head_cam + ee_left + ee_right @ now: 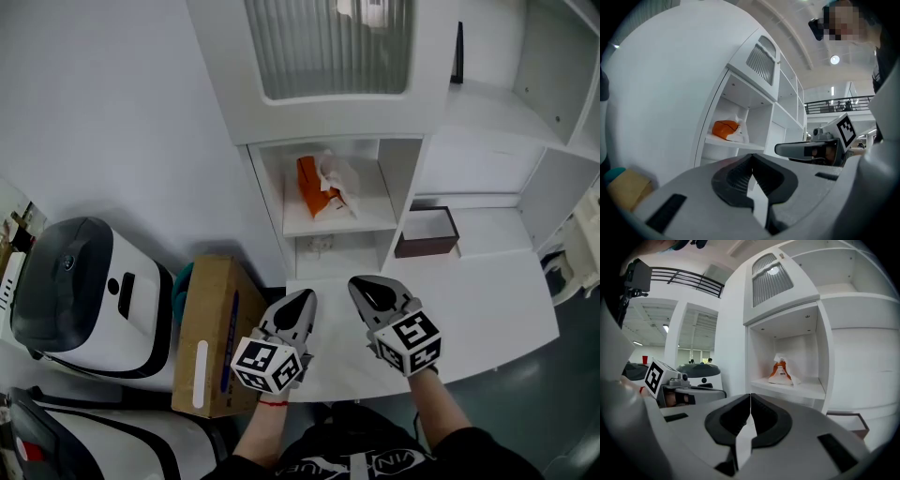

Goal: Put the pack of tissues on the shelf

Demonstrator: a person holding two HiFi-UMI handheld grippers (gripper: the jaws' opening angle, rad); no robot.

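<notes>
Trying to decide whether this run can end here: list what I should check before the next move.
1. Pack of tissues on the shelf: ok, it lies in the open compartment.
2. Pack back from the shelf's front edge: ok.
3. Left tongs let go: ok, shut with nothing between them.
4. Right tongs let go: ok, shut and empty.
5. Both tongs away from the shelf: ok, they hang over the table, apart from the pack.
</notes>
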